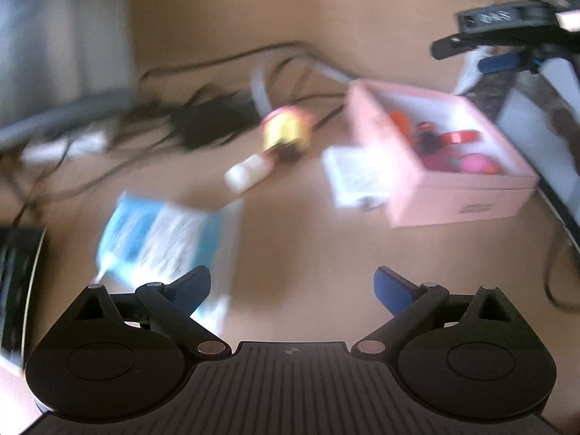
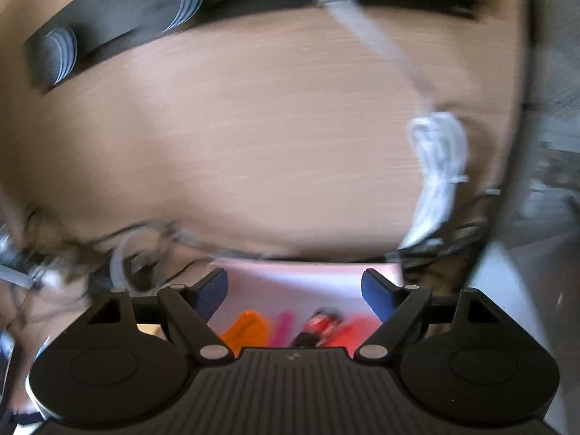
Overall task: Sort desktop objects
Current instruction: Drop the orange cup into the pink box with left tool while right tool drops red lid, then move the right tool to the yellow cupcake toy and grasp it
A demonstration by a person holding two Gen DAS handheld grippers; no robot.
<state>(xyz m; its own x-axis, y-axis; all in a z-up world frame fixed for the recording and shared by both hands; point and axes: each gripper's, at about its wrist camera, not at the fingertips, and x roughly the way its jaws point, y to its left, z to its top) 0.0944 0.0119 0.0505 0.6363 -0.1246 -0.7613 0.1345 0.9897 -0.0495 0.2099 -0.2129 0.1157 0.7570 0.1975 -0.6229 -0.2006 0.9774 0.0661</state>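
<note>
Both views are motion-blurred. My left gripper (image 1: 293, 286) is open and empty above the wooden desk (image 1: 290, 239). Ahead lie a blue-and-white packet (image 1: 163, 235), a white tube (image 1: 248, 174), a pink-and-yellow toy (image 1: 286, 132) and a white card (image 1: 357, 175) leaning on a pink box (image 1: 446, 195) that holds orange, red and pink items. My right gripper (image 2: 294, 290) is open and empty, directly over the pink box (image 2: 301, 290); it also shows in the left wrist view (image 1: 500, 61) at top right, above the box.
Black cables and a black adapter (image 1: 210, 123) lie at the back of the desk. A keyboard edge (image 1: 18, 272) is at far left. A laptop (image 1: 543, 127) stands right of the box. In the right view a white cable bundle (image 2: 438, 174) and a dark bar (image 2: 119, 11) lie ahead.
</note>
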